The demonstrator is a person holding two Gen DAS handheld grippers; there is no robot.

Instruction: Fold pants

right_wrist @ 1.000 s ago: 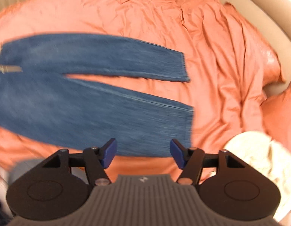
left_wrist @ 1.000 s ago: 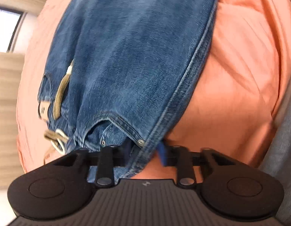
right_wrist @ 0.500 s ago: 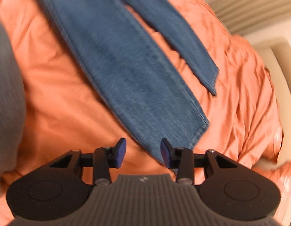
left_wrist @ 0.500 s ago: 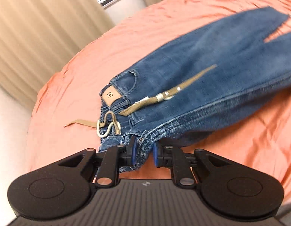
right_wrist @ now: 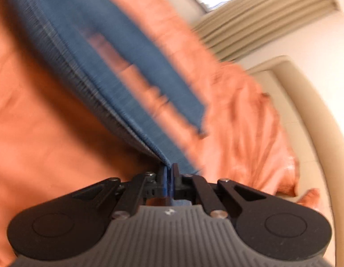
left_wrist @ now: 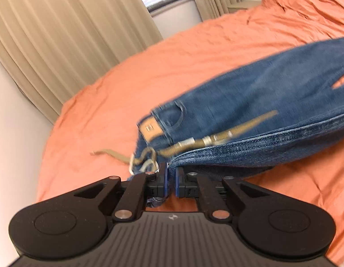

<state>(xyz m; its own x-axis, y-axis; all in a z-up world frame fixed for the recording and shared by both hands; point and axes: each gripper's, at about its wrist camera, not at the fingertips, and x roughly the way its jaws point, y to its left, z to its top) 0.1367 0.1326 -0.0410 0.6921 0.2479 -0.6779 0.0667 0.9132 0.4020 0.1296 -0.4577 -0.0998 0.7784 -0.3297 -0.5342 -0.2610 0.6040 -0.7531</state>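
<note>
Where tongs (left_wrist: 170, 179) clamp, jeans (left_wrist: 261, 102) pinched.

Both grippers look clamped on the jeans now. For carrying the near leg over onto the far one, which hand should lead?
Probably the right gripper: it pinches the hem of the jeans, the freer end. The left gripper holds the heavier, belted waistband, so it should follow.

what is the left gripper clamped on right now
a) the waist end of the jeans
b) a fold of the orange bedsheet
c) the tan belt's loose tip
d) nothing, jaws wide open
a: the left gripper pinches the jeans at the waistband edge, near the leather patch and belt.
</note>
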